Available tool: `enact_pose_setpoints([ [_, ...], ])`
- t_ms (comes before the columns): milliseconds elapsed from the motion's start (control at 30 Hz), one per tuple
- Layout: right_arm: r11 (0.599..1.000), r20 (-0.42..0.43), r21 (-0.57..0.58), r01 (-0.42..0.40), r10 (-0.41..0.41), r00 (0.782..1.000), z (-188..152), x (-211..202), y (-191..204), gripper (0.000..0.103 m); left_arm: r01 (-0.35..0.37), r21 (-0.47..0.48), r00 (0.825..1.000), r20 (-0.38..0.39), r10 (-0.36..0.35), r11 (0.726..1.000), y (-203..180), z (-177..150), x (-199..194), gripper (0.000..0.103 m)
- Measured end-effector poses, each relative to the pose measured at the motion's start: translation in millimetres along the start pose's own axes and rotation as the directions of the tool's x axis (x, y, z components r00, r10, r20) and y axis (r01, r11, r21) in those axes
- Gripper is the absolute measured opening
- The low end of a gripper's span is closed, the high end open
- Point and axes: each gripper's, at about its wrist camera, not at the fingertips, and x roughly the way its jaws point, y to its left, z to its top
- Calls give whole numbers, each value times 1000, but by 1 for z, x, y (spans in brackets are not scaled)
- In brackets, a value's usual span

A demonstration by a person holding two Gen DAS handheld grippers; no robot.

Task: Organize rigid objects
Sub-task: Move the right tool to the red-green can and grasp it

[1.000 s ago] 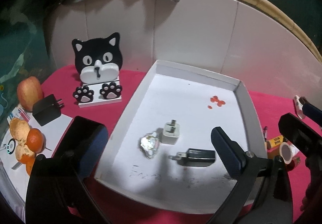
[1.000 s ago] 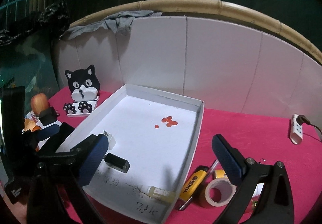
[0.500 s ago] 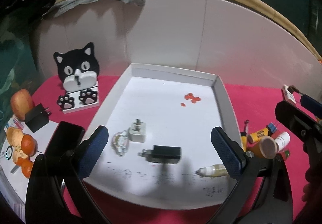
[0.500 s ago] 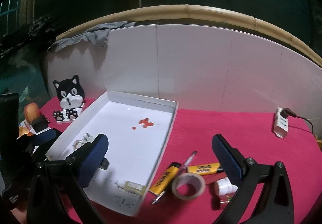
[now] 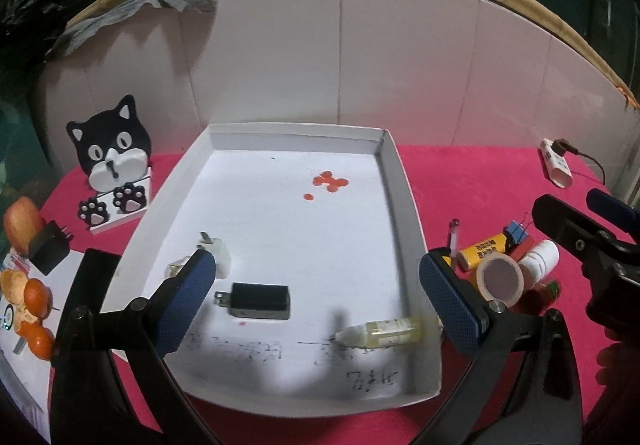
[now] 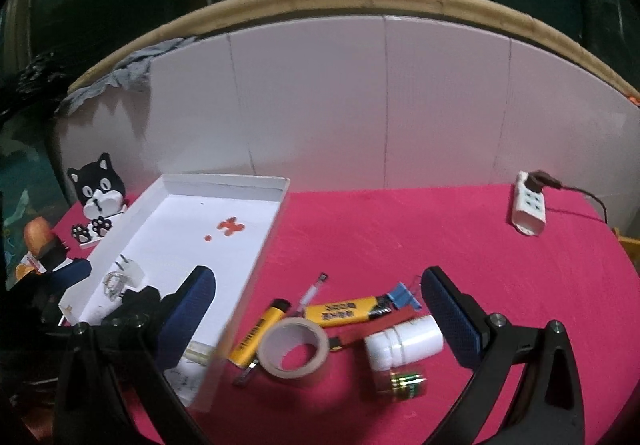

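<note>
A white tray [image 5: 392, 173] [image 6: 276, 213] on the pink table holds a black charger [image 5: 258, 300], a white plug [image 5: 218, 253], a clear trinket [image 6: 114, 283] and a small dropper bottle [image 5: 384, 330]. My left gripper [image 5: 318, 303] hovers open over the tray's near half, empty. Right of the tray lies a pile: a tape roll [image 6: 294, 349], a yellow lighter [image 6: 260, 333], a yellow tube [image 6: 344, 311], a white bottle [image 6: 404, 339], a pen [image 6: 312, 291], a blue clip [image 6: 402, 295] and a small green jar [image 6: 404, 385]. My right gripper [image 6: 320, 315] is open above this pile, holding nothing.
A black cat ornament [image 5: 112, 161] stands left of the tray. Further left are an apple [image 5: 20, 221], another black charger [image 5: 50, 251] and tangerines [image 5: 34, 301]. A white power strip [image 6: 530, 211] lies at the back right. White panels wall the back.
Both grippers swung to the right and pulled back. The right wrist view shifted from the tray to the pile of loose items. The dropper bottle came into the left wrist view.
</note>
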Motion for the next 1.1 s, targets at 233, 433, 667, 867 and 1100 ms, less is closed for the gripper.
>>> enact_pose_setpoints([
  [233,998,-34,42,40,-39,999,-10,8,-27,103,21,22,1000,-9,-21,1000,-11,-1,3,103],
  [433,993,-49,107,54,-49,998,-20,8,-66,103,55,49,998,12,-55,997,-12,-1,-3,103],
  [667,997,-108,80,-2,10,994,-46,13,-87,103,124,21,992,22,-125,992,-4,-1,-5,103],
  [867,998,-201,-37,-57,48,978,-68,28,-60,97,179,129,983,2,-181,975,-23,-9,-5,103],
  [1100,996,-246,-40,-75,63,967,-70,40,-54,41,244,231,970,-50,-239,942,-52,-9,2,103],
])
